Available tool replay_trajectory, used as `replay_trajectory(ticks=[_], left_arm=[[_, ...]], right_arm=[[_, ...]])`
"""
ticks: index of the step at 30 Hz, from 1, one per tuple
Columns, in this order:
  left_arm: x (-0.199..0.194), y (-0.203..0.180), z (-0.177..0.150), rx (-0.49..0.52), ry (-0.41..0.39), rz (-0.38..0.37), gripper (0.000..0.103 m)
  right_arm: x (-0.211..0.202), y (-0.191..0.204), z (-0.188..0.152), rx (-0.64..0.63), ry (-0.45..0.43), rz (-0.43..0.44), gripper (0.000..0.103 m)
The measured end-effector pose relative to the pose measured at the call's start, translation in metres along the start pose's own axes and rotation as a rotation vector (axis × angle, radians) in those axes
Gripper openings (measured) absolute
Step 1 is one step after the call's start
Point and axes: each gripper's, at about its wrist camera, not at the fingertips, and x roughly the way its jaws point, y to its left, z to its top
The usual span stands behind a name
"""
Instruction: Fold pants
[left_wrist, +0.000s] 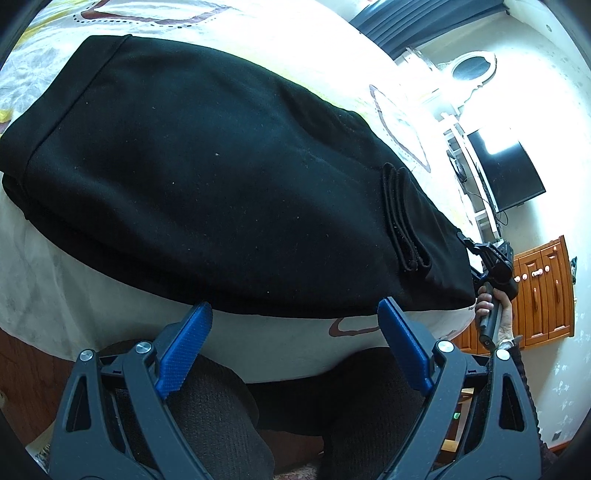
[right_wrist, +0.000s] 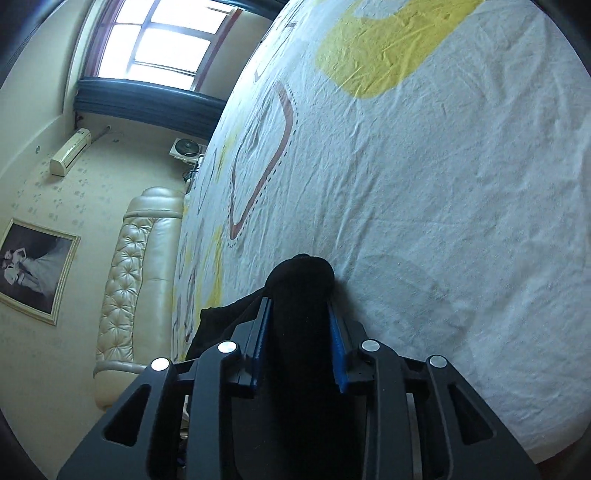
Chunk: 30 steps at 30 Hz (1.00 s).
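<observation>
The black pants (left_wrist: 207, 177) lie folded in a thick bundle on the bed sheet (left_wrist: 44, 280), filling the left wrist view. My left gripper (left_wrist: 295, 314) is open and empty, its blue pads just short of the bundle's near edge. My right gripper (right_wrist: 300, 306) is shut on a thick fold of the black pants (right_wrist: 301, 314), with the fabric bulging out past the blue fingertips (right_wrist: 334, 325) just above the sheet (right_wrist: 424, 184). The right gripper's body (left_wrist: 495, 266) shows at the bundle's right end in the left wrist view.
The bed has a white sheet with yellow and brown shapes. A padded cream headboard (right_wrist: 129, 273) and a window (right_wrist: 162, 44) are beyond the bed. A wooden cabinet (left_wrist: 543, 291) and a dark screen (left_wrist: 506, 173) stand to the right. Dark-clothed knees (left_wrist: 207, 417) are below the left gripper.
</observation>
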Motion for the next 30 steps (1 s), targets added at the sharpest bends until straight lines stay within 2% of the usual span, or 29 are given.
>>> replay_trajectory(ticks=[1, 2, 7, 10, 12, 13, 17, 19, 21, 22, 24, 25, 28, 30], left_arm=[[0.0, 0.001, 0.001, 0.0, 0.0, -0.001, 0.091], [0.0, 0.001, 0.002, -0.002, -0.002, -0.002, 0.091], [-0.005, 0.001, 0.003, 0.0, -0.021, -0.008, 0.091], [-0.006, 0.003, 0.003, -0.009, -0.02, -0.017, 0.091], [-0.006, 0.005, 0.003, -0.02, -0.017, -0.019, 0.091], [-0.007, 0.008, 0.002, -0.025, -0.015, -0.017, 0.091], [-0.012, 0.012, 0.004, -0.035, -0.024, -0.001, 0.091], [-0.019, 0.013, 0.006, -0.037, -0.035, -0.009, 0.091], [-0.03, 0.017, 0.012, -0.043, -0.055, -0.032, 0.091], [-0.038, 0.02, 0.016, -0.055, -0.072, -0.05, 0.091], [-0.054, 0.034, 0.028, -0.097, -0.103, -0.107, 0.091], [-0.062, 0.044, 0.035, -0.132, -0.113, -0.147, 0.091], [-0.084, 0.085, 0.05, -0.263, -0.167, -0.225, 0.091], [-0.095, 0.114, 0.054, -0.341, -0.202, -0.236, 0.091]], right_arm=[[-0.001, -0.002, -0.002, 0.017, 0.009, 0.023, 0.045], [-0.004, -0.004, -0.008, 0.025, 0.02, 0.05, 0.05], [-0.025, -0.015, -0.044, 0.009, 0.105, 0.089, 0.059], [-0.031, -0.027, -0.065, 0.029, 0.136, 0.124, 0.059], [-0.034, -0.03, -0.072, 0.008, 0.122, 0.096, 0.045], [-0.033, -0.03, -0.075, -0.012, 0.131, 0.048, 0.033], [-0.025, -0.018, -0.074, -0.028, 0.131, -0.021, 0.032], [-0.028, -0.008, -0.072, -0.027, 0.121, -0.052, 0.037], [-0.037, 0.009, -0.073, -0.051, 0.086, -0.122, 0.051], [-0.045, 0.018, -0.076, -0.076, 0.042, -0.176, 0.063], [-0.058, 0.039, -0.08, -0.114, -0.052, -0.278, 0.066], [-0.061, 0.05, -0.083, -0.13, -0.08, -0.291, 0.066], [-0.063, 0.083, -0.098, -0.171, -0.163, -0.299, 0.068], [-0.056, 0.103, -0.111, -0.214, -0.187, -0.281, 0.069]])
